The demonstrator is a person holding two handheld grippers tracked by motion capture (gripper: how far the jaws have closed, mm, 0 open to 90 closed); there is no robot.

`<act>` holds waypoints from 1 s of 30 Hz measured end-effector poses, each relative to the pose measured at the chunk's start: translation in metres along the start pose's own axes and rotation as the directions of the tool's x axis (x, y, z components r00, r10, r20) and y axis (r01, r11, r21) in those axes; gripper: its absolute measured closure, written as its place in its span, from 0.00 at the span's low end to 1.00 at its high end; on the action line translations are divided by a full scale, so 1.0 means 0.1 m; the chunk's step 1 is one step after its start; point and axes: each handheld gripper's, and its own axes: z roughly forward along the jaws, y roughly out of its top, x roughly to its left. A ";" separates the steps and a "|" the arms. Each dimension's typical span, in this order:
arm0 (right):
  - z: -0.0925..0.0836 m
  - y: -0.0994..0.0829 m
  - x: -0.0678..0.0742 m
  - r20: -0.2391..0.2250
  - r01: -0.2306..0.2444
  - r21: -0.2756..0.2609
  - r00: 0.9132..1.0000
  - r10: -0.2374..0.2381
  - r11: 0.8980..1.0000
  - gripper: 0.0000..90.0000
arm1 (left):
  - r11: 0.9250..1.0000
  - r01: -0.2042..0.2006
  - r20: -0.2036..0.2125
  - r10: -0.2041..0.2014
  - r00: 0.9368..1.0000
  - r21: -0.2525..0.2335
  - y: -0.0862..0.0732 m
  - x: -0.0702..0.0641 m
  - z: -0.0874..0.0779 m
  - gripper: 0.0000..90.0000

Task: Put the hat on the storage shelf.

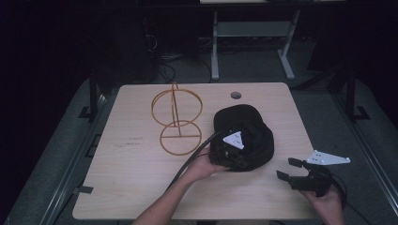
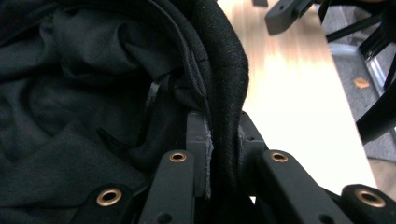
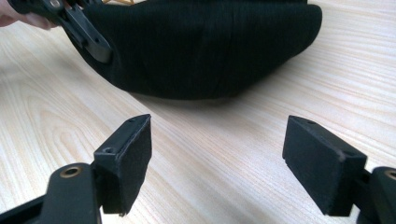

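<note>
Black fabric sits pinched between the jaws of the left tool: in the left gripper view the thick rim of a black cap runs straight down into the gap, and both pads press on it from either side, so this tool is clamped on the cap's edge. To one side of the rim the cap's crumpled dark lining shows, with a thin black strap lying across it; to the other side lies the pale wooden counter.

From the high view the cap lies on the counter just ahead of the left tool, whose grey three-cornered plate sits over the cap's near edge. The left hand comes in from below, a black cable trailing back along the forearm.

At the counter's near right edge the right tool is held in the right hand, its jaws standing wide apart with nothing between them. In the right gripper view the cap lies ahead of those parted pads, well clear of them, and the left tool grips its far side.

Beyond the left tool and off to its left stands an orange wire stand of two rings on an upright rod. No brand, label or writing can be read on the cap or the counter.
</note>
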 end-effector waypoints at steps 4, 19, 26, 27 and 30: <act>-0.02 0.01 -0.01 0.001 -0.003 -0.011 1.000 0.003 1.000 0.25 | 0.999 0.027 0.009 -0.026 1.000 -0.039 0.04 0.00 -0.07 0.89; -0.03 0.06 0.05 -0.005 0.016 -0.036 1.000 -0.016 0.999 0.24 | 0.989 0.060 0.047 -0.054 0.997 -0.134 0.21 -0.04 -0.30 0.88; -0.04 0.10 0.10 -0.012 0.026 -0.050 1.000 -0.026 0.998 0.23 | 0.971 0.099 0.080 -0.083 0.993 -0.216 0.28 -0.04 -0.45 0.88; -0.04 0.10 0.11 -0.013 0.030 -0.054 0.999 -0.031 0.998 0.23 | 0.968 0.105 0.088 -0.087 0.992 -0.228 0.29 -0.03 -0.47 0.88; -0.05 0.12 0.14 -0.017 0.040 -0.061 0.999 -0.041 0.997 0.23 | 0.958 0.126 0.106 -0.102 0.989 -0.259 0.31 -0.03 -0.51 0.88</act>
